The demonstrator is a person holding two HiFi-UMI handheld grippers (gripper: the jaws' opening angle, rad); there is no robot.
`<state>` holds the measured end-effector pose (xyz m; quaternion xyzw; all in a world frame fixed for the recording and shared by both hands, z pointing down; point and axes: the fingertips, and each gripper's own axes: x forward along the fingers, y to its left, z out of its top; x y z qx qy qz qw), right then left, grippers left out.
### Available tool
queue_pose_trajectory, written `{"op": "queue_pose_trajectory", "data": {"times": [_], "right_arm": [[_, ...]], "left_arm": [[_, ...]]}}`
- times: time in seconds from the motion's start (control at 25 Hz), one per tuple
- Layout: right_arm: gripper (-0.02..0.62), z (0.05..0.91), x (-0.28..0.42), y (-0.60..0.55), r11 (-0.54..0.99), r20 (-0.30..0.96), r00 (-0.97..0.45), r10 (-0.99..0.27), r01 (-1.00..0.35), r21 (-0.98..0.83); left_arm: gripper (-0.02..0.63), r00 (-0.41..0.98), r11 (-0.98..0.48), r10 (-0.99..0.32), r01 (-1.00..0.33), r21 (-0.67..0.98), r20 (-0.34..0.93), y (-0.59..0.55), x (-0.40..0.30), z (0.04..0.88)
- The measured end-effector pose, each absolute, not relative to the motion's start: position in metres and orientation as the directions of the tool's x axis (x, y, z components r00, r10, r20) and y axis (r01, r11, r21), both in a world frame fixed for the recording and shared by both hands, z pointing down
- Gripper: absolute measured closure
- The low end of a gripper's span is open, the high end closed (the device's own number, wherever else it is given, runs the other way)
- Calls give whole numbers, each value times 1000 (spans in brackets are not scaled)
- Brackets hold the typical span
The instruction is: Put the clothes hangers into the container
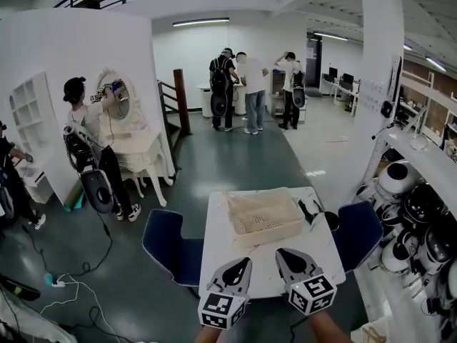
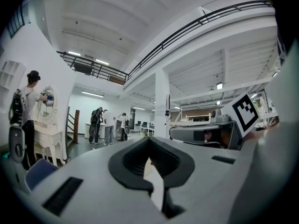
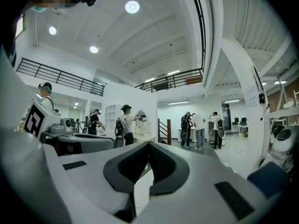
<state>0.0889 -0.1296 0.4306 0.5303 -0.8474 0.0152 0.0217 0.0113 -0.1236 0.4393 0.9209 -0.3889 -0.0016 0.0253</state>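
A cream mesh basket stands on the white table in the head view. Right of it, at the table's edge, lie black clothes hangers. My left gripper and right gripper hover side by side over the table's near edge, both short of the basket, pointing level toward it. In the left gripper view the left gripper has its jaws together with nothing between them. The right gripper looks the same in its own view. Neither gripper view shows the basket or the hangers.
A blue chair stands left of the table and another right of it. White-and-black helmet-like units crowd shelves at far right. Several people stand further off. Cables lie on the floor at left.
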Motion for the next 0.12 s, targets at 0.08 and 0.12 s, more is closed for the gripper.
{"op": "queue_pose_trajectory", "data": {"times": [0.08, 0.12], "right_arm": [[575, 432, 91, -128, 435, 56, -435, -899, -900, -5], [577, 432, 92, -127, 434, 57, -434, -899, -901, -6]], "left_arm": [[603, 698, -697, -716, -716, 49, 18, -122, 13, 439], [603, 698, -697, -716, -715, 50, 18, -121, 13, 439]]}}
